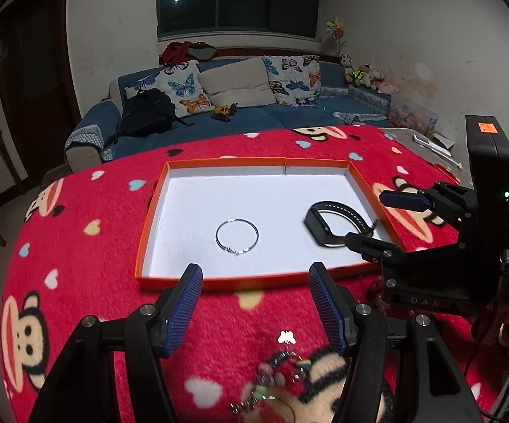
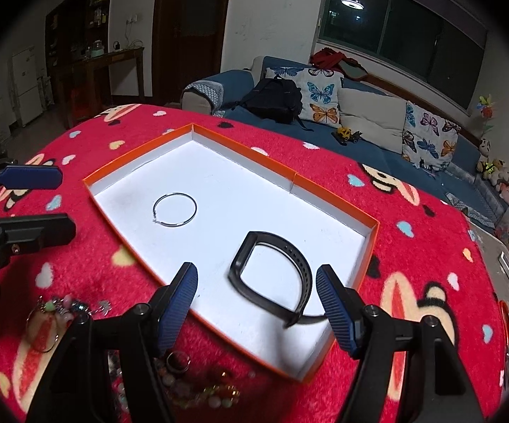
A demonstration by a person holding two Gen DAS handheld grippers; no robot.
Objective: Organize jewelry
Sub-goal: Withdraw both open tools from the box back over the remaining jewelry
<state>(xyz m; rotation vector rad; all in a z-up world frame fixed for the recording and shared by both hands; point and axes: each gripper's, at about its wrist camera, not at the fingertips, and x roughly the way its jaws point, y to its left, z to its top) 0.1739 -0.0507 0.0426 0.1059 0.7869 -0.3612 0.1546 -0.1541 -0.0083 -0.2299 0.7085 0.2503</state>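
Note:
A shallow orange tray with a white floor lies on the red blanket. In it rest a thin silver bangle and a black watch band. My left gripper hangs open over the tray's near rim, nothing between its blue pads. My right gripper is open too, above the tray's near edge, with the watch band lying below and free of its pads. Loose beaded bracelets and charms lie on the blanket in front of the tray.
A red cartoon-print blanket covers the table. Behind it stands a blue sofa with butterfly cushions and a black backpack. A key ring with beads lies at the blanket's left in the right wrist view.

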